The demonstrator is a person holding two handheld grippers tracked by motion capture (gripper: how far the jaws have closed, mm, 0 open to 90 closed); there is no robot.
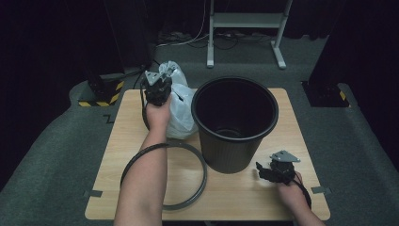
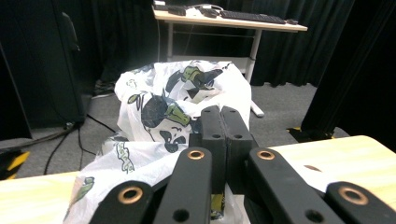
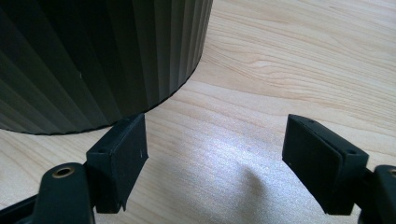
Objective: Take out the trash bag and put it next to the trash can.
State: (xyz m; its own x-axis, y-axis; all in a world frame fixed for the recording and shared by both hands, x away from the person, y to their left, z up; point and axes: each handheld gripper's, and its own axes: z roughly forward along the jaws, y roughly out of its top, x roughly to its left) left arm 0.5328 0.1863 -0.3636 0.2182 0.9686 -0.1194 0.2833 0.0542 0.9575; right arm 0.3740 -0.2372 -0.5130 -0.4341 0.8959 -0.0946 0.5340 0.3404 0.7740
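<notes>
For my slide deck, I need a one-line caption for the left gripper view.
Left gripper, jaws shut, pinches a printed white plastic bag over the wooden table.

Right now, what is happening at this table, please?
A person is working with two hand-held grippers. The left gripper is shut on a printed plastic bag at the far left of the table, beside an empty black bin. The right gripper is open and rests low near the bin's base. A grey ring lies flat near the front edge. The bag is not yet in the bin.
</notes>
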